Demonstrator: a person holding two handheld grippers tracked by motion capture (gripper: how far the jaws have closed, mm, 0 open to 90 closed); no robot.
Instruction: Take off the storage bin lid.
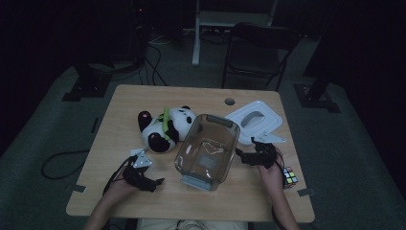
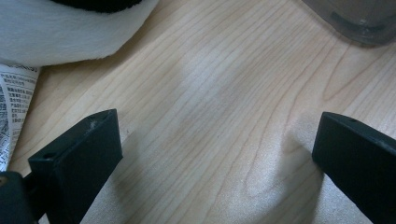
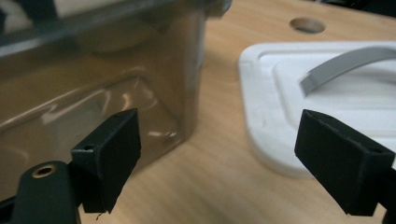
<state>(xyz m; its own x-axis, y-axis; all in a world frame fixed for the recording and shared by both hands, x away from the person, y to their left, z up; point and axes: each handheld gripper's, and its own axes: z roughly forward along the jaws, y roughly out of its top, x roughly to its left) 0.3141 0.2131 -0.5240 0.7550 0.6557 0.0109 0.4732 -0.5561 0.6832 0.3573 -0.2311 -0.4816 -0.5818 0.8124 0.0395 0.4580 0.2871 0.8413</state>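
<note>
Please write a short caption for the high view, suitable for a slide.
Two open hand-held grippers, left gripper and right gripper, flank a clear plastic container on a wooden table.

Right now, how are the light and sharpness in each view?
High view: dim, dark around the table. Left gripper view: bright, sharp wood grain, soft shadows under the left tool. Right gripper view: glare on the clear container, white lid slightly soft.

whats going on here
A person at a wooden table holds a gripper in each hand, both open and empty. The left gripper sits near the plush panda; the right gripper is beside the clear storage box, whose white lid lies apart on the table.
</note>
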